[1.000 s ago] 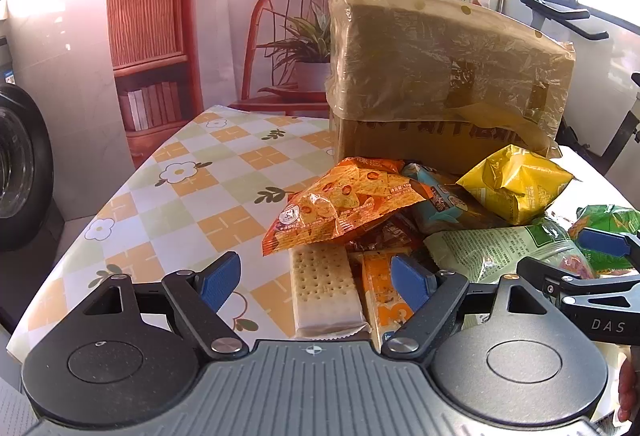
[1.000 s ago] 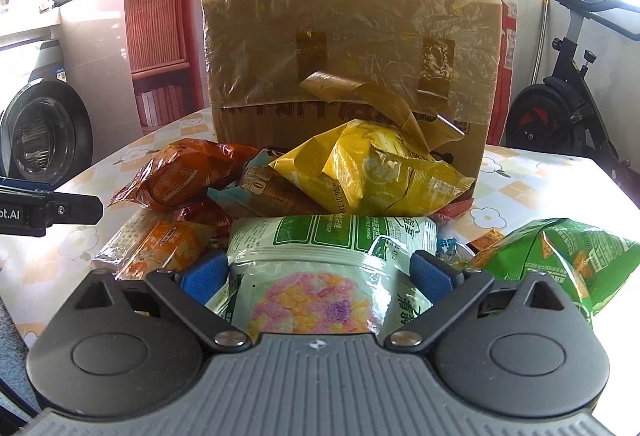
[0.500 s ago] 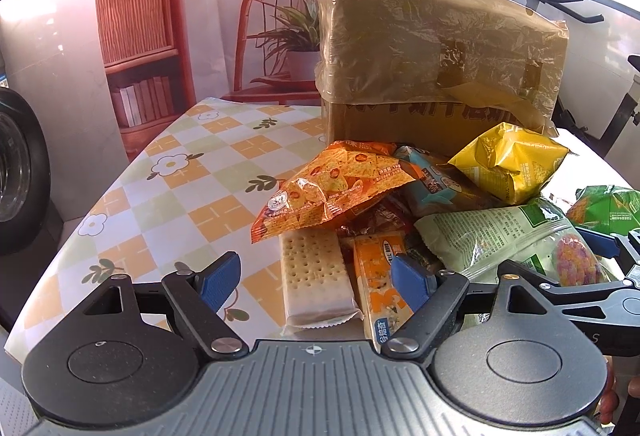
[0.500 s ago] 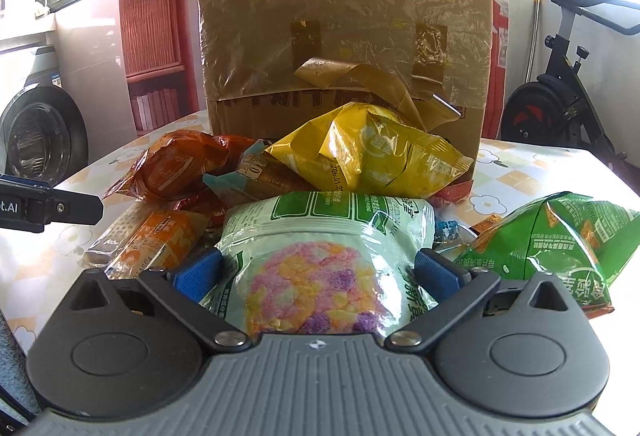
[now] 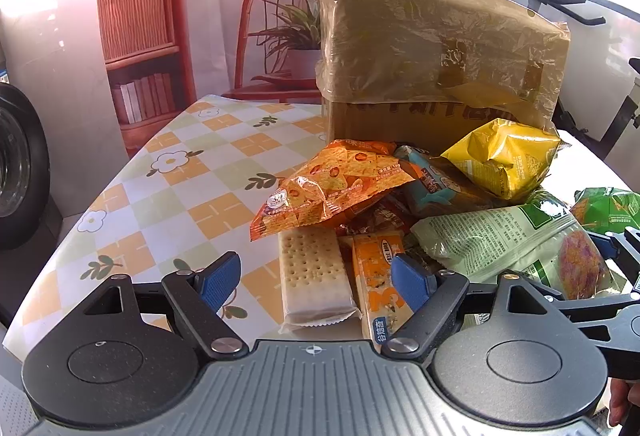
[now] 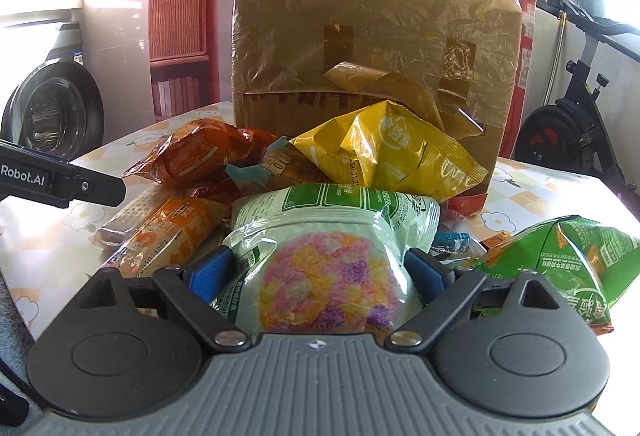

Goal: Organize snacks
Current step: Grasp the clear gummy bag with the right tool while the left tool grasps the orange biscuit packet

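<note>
Table [image 5: 168,196]: your work surface carries a checked orange, green and white cloth with flower prints; every snack lies on its far-right part in the left wrist view.
Cardboard box [image 6: 372,48]: it stands upright behind the snack pile, wrapped in wrinkled clear film with brown tape patches.
Pale green pouch [image 6: 320,272]: it lies at the near edge of the pile, its clear window showing pink, yellow and purple pieces. It sits between your right fingers.
Right gripper [image 6: 320,272]: your jaws have just been closing around the pale green pouch. The blue pads [image 6: 208,270] stand at its two side edges; you cannot tell from the pictures whether they press on it yet.
Left gripper [image 5: 316,278]: your jaws stand wide and hold nothing. They hang above the table at the near-left edge of the pile, with the cracker pack and the orange bar in the gap beyond them.
Yellow bag [image 6: 392,156]: it rests crumpled on top of the pile, against the front of the box.
Orange cracker bag [image 5: 332,184]: it lies on the left side of the pile, overlapping the far end of the cracker pack.
Green bag [image 6: 560,260]: it lies just beside the pouch, on its right.
Cracker pack [image 5: 312,272]: clear wrapper, flat on the cloth.
Orange bar [image 5: 380,284]: it touches the cracker pack's right side.
</note>
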